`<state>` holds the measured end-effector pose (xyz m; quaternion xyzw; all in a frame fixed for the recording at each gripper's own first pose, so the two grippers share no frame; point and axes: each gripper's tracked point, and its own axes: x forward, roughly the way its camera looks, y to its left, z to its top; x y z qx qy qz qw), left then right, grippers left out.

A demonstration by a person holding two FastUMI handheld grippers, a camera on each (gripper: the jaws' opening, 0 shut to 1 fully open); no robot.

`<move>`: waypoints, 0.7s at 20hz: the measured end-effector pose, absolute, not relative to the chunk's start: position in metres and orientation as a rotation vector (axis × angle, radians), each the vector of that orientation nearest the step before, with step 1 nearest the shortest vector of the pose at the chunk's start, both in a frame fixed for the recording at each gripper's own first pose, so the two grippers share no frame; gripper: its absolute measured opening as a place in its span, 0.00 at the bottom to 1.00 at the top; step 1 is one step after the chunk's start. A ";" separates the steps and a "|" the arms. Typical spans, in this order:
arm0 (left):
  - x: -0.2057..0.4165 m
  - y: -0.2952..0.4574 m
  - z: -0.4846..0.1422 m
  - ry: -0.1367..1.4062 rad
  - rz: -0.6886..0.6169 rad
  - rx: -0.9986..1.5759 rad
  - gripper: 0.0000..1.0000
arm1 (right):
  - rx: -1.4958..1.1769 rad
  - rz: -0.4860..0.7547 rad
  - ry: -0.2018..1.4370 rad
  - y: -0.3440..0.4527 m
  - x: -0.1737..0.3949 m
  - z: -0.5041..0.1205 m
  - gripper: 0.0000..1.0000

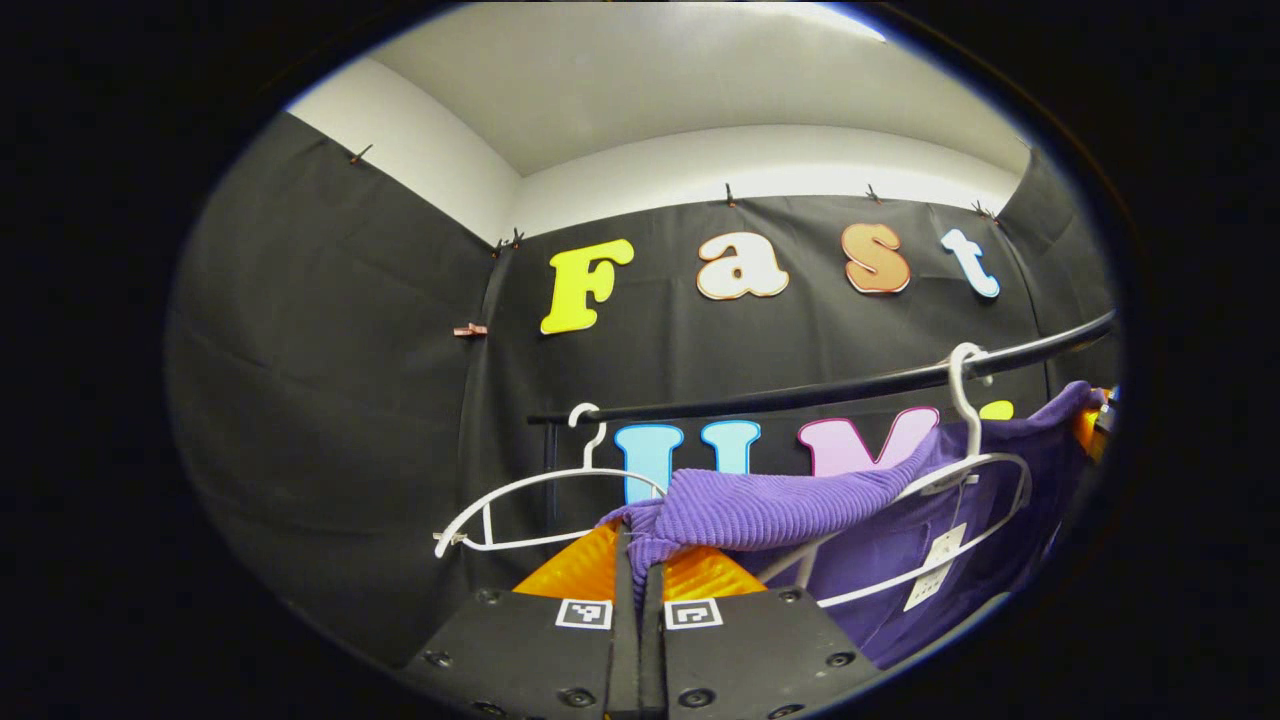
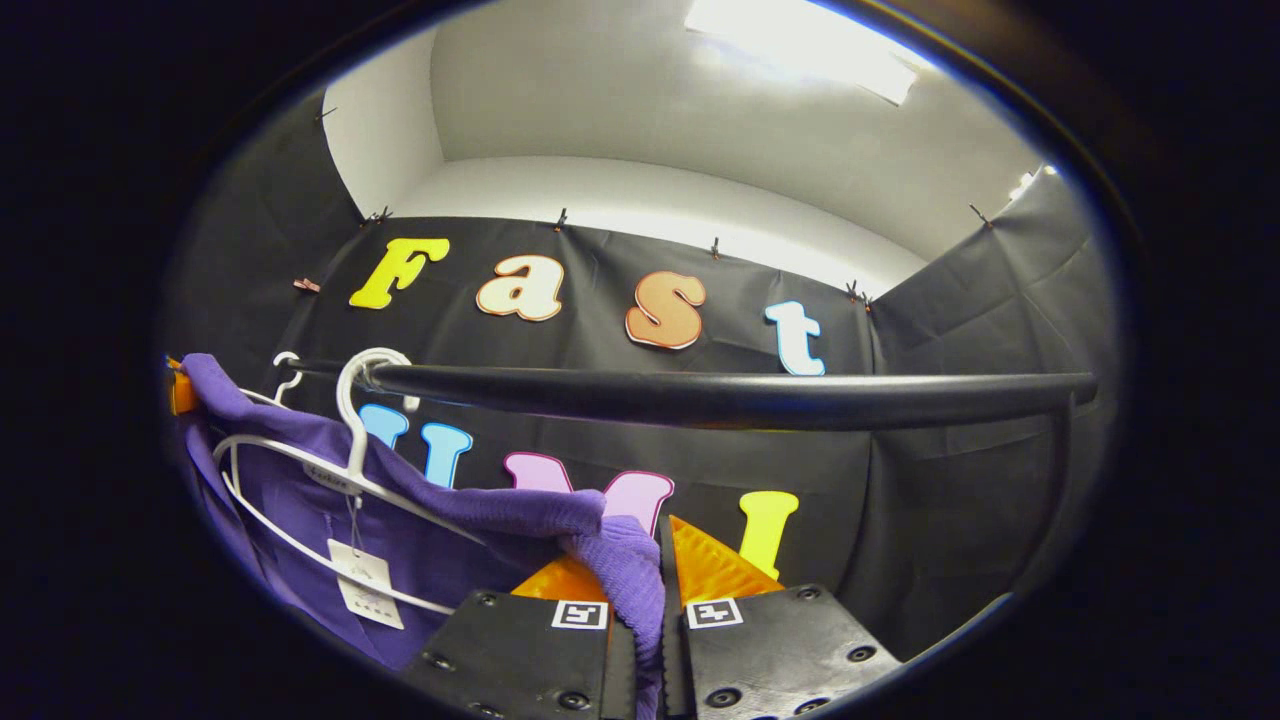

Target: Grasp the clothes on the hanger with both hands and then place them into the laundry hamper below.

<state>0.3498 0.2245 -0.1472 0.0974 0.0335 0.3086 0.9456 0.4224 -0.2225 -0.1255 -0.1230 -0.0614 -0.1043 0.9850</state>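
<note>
Right up against the lens, both sets of jaws are clenched on purple knit. The left gripper (image 1: 637, 575) has a bunched fold of the purple sweater (image 1: 770, 505) pinched between its fingers, and the right gripper (image 2: 660, 570) has another wad of it squeezed the same way, with cloth trailing down between the fingers toward the camera.

The sweater spans from one set of jaws to the other and is draped on the white hanger (image 1: 975, 480), which hooks over the black rail (image 2: 720, 395) above and beyond the jaws. My guess is it's light, soft and stretchy — a ribbed knit that'll sag and slip off the wire instead of lifting clean, so it could drag the hanger along. Shoulder edges look like the sensible place to hold, and that's roughly where the pinches sit.

An empty white hanger (image 1: 530, 510) sits left of the left jaws. A small paper tag (image 2: 365, 590) dangles below the loaded hanger.

Hard to see: the hamper, how much fabric hangs below the jaws, and whether the sweater is clear of the hanger arms — can't tell. Another gripper peeks out at the far end of the sweater, cut off.
</note>
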 end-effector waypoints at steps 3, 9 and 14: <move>0.363 0.241 -0.184 0.158 0.613 0.210 0.05 | -0.260 -0.208 -0.137 -0.219 0.441 -0.132 0.19; 0.381 0.236 -0.241 0.257 0.564 0.198 0.05 | -0.318 -0.240 -0.108 -0.233 0.458 -0.156 0.14; 0.381 0.224 -0.272 0.290 0.534 0.151 0.05 | -0.346 -0.285 -0.085 -0.251 0.464 -0.171 0.14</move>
